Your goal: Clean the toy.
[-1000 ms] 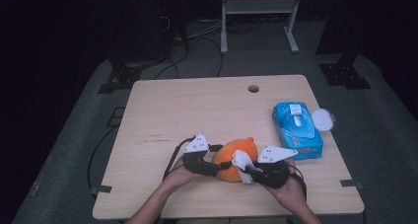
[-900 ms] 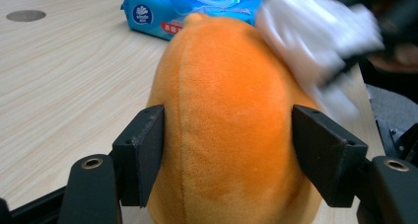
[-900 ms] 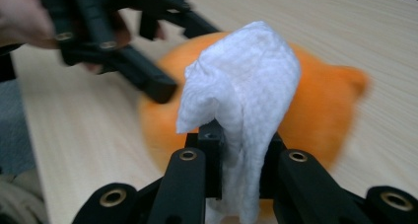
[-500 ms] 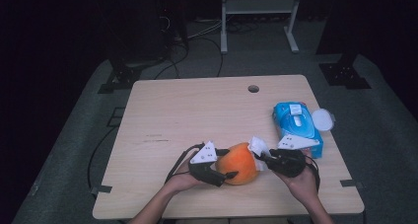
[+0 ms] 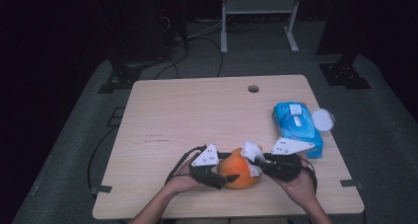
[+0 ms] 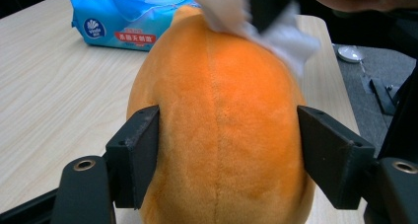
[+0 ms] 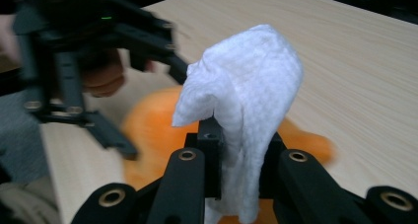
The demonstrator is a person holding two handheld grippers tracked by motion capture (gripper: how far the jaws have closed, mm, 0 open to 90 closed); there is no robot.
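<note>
An orange plush toy (image 5: pixel 237 170) lies near the table's front edge. My left gripper (image 5: pixel 227 173) holds it from the left. In the left gripper view the two jaws (image 6: pixel 227 125) have just been closing and press on both flanks of the plush (image 6: pixel 222 86). My right gripper (image 5: pixel 256 163) comes in from the right, shut on a crumpled white wipe (image 5: pixel 251 152). The wipe (image 7: pixel 246 86) sticks up from between its jaws (image 7: pixel 239 135) and rests against the top of the plush (image 7: pixel 148 120).
A blue pack of wet wipes (image 5: pixel 296 126) lies at the table's right edge, just behind my right hand, with a white round lid (image 5: pixel 323 119) beside it. The wooden table (image 5: pixel 197 110) has a cable hole (image 5: pixel 253 89) at the back. Dark floor surrounds it.
My right gripper has carried the wipe from the plush's front up and to the right, onto its top. The left gripper has shifted slightly right and regripped the plush.
</note>
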